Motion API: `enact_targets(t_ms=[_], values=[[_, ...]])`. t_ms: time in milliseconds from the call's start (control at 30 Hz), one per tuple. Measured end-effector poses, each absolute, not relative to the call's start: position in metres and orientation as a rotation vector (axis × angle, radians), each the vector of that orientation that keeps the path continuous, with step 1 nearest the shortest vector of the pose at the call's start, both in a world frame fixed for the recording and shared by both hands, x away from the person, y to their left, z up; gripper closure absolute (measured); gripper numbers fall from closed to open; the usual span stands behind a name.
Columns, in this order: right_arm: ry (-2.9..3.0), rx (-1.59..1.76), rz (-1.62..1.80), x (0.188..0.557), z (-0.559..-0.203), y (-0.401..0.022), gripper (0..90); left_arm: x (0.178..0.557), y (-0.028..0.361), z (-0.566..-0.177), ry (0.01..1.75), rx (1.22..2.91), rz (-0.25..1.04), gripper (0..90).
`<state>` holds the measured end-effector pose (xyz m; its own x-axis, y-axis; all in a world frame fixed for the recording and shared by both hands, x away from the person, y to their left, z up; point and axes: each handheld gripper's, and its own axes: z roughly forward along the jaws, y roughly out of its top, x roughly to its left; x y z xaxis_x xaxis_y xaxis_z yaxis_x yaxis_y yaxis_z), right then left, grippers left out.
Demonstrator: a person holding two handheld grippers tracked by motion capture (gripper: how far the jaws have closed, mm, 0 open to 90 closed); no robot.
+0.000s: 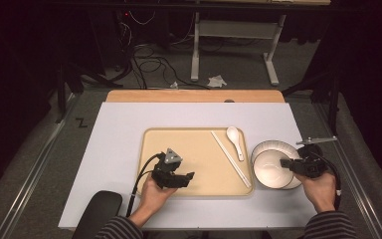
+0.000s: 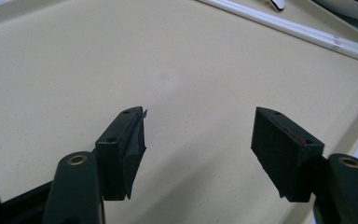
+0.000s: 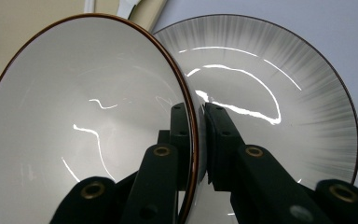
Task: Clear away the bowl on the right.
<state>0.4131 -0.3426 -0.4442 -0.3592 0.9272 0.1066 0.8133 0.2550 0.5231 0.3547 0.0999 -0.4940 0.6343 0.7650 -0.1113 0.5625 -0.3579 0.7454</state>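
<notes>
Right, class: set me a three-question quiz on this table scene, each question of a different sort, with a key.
1. True or false: the right gripper is shut on the bowl's rim.
2. What lies under the left gripper? A) plate B) tray C) spoon
3. Fill in: the chopsticks lie on the tray beside the white ____.

Key
1. True: one jaw is inside the rim, one outside, with the plate behind it.
2. B: its open, empty jaws hang over the bare tray.
3. Spoon.
</notes>
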Motion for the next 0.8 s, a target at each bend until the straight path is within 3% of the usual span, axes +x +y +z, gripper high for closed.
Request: enact_targets(t_ms=[800], values=[[2.333,1.509,0.834,0.392,-0.422,-0.313,84.4,0.368,0.099,-0.49,1.055,2.049,0.296,35.7]])
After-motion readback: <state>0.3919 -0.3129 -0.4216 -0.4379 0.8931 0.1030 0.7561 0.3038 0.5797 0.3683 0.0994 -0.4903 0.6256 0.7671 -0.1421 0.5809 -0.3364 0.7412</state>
